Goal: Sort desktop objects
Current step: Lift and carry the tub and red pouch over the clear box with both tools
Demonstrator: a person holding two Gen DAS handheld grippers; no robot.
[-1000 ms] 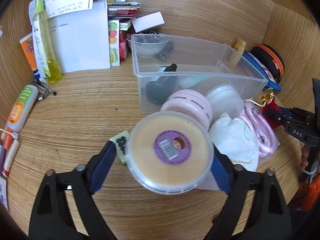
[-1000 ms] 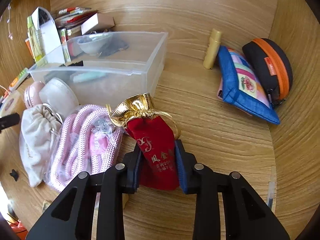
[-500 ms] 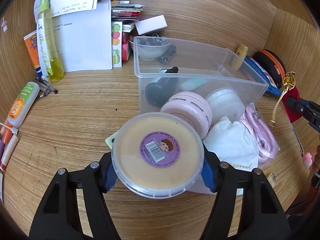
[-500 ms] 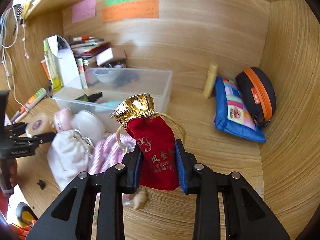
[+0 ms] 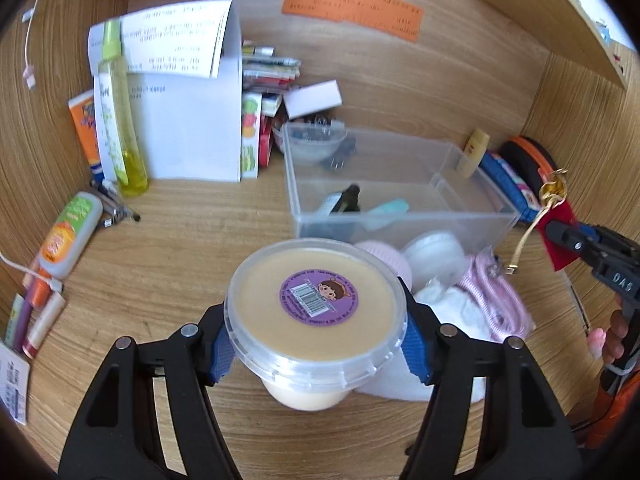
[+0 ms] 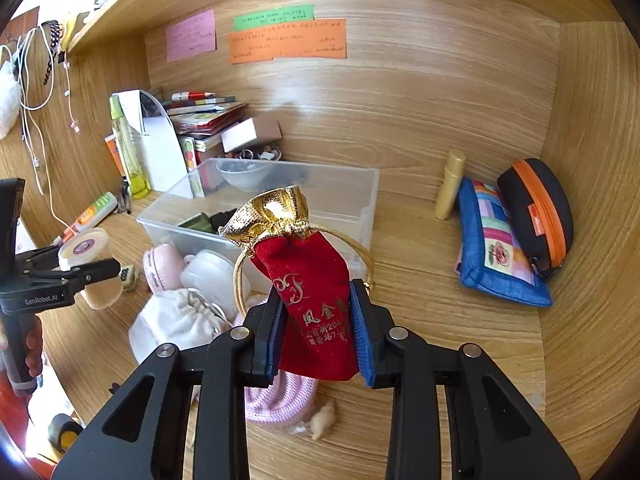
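A round clear tub (image 5: 316,304) of cream-coloured stuff, with a purple sticker on its lid, hangs above the desk with my left gripper (image 5: 316,350) shut on its rim. The right wrist view shows the same tub (image 6: 86,246) at the far left. My right gripper (image 6: 318,332) is shut on a red velvet pouch (image 6: 304,272) with a gold top and gold cord, held upright in the air. The pouch (image 5: 560,216) also shows at the right edge of the left wrist view. A clear plastic bin (image 5: 400,216) stands behind both, holding a dark bottle, a teal item and a small bowl.
In front of the bin lie a pink jar (image 6: 162,268), a white jar (image 6: 208,276), a white drawstring bag (image 6: 176,320) and a pink cord (image 6: 276,400). A blue pouch (image 6: 492,252), a black-and-orange case (image 6: 536,208) and a gold tube (image 6: 450,184) sit at the right wall. Papers, bottles and tubes crowd the left.
My left gripper closed on the tub and lifted it off the desk. My right gripper rose with the red pouch, away from the pink cord.
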